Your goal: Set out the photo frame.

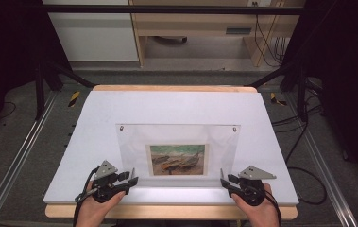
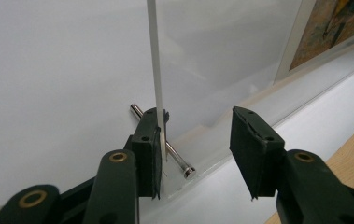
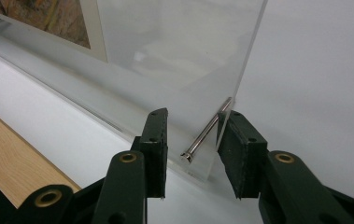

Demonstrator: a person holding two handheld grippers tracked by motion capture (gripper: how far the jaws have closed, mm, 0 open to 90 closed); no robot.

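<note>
Black tools (image 2: 195,156) (image 3: 191,156), both spread, perhaps brushing clear acrylic frame's (image 1: 176,137) lower corners.

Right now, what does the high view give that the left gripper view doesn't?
High view alone: the right gripper, both hands, two fasteners at the top corners of the clear acrylic frame. Left gripper view alone: a metal pin through the frame's bottom corner, one jaw against the panel's edge, the other apart. Both: frame, painted print, white table.
</note>
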